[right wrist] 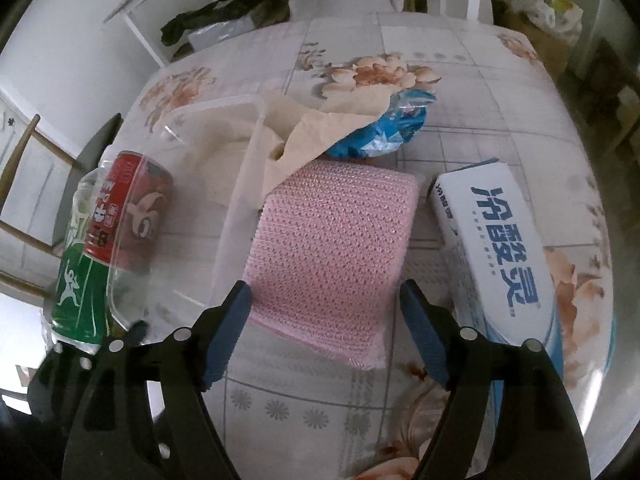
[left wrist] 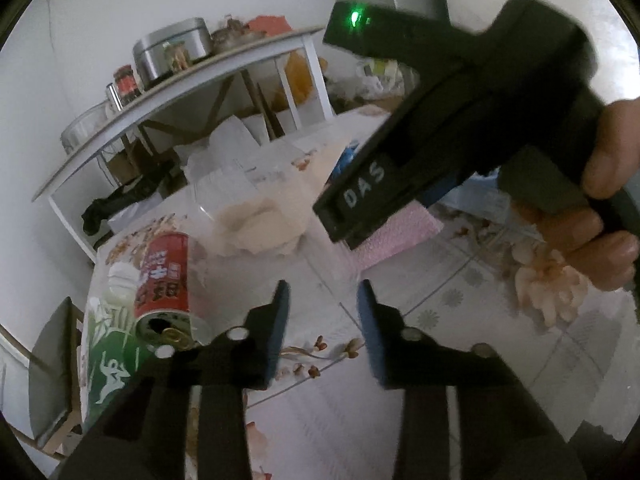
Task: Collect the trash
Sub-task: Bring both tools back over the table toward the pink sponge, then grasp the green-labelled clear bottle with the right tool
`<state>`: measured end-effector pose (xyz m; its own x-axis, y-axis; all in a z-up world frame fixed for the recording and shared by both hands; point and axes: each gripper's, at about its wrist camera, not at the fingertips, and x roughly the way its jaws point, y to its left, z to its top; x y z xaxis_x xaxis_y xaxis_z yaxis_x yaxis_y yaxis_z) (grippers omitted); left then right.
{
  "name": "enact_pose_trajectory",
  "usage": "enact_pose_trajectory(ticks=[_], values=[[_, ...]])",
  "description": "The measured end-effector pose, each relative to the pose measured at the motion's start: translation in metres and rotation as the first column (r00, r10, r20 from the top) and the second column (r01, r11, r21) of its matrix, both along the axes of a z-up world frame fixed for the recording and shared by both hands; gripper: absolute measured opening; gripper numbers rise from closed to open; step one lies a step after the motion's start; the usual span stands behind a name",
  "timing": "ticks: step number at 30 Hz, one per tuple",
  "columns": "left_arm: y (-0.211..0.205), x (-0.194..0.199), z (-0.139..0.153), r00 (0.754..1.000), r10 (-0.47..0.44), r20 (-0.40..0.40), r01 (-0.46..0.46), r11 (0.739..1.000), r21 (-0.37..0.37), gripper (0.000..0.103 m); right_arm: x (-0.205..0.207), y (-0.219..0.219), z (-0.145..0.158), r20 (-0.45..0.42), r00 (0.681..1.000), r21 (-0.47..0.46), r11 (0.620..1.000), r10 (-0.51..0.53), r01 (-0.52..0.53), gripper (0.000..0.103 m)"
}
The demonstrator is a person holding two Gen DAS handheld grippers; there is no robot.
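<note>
Trash like the red drink can (right wrist: 128, 208), pink foam sheet (right wrist: 332, 256) and blue crinkly wrapper (right wrist: 384, 132) all sits on the flowery table (right wrist: 480, 92), nothing picked up, both tongs wide apart and empty: left gripper (left wrist: 323, 330), right gripper (right wrist: 326, 334).

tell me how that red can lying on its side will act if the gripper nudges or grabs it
The red can lies on its side, so a nudge across its length would probably roll it toward the green bottle. Its tab is opened in the left wrist view, so it is likely near empty, light, and might dent under a firm squeeze.
</note>
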<state>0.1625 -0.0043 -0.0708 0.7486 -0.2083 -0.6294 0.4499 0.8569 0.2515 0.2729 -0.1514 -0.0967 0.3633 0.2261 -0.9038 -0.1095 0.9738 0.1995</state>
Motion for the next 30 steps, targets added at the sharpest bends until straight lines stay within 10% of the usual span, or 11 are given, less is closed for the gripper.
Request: enact_pose_trajectory(ticks=[16,18,22,30], values=[[-0.014,-0.017,0.010,0.998,-0.048,0.032,0.049,0.998,-0.025,0.010,-0.013,-0.024,0.003,-0.031,0.999,0.092,0.995,-0.024,0.026,0.056],[-0.007,-0.020,0.016,0.999,-0.040,0.018,0.041,0.998,-0.052,0.013,-0.014,-0.024,0.004,-0.033,0.999,0.092,0.995,-0.021,0.024,0.056],[0.024,-0.032,0.036,1.000,0.017,0.002,-0.017,0.988,-0.157,0.051,-0.015,-0.026,0.005,-0.031,0.999,0.100,0.995,-0.028,0.031,0.056],[0.133,-0.040,0.067,0.953,0.303,-0.020,-0.296,0.911,-0.289,0.062,-0.031,-0.032,0.019,0.022,0.999,0.100,0.995,-0.030,0.028,0.056]])
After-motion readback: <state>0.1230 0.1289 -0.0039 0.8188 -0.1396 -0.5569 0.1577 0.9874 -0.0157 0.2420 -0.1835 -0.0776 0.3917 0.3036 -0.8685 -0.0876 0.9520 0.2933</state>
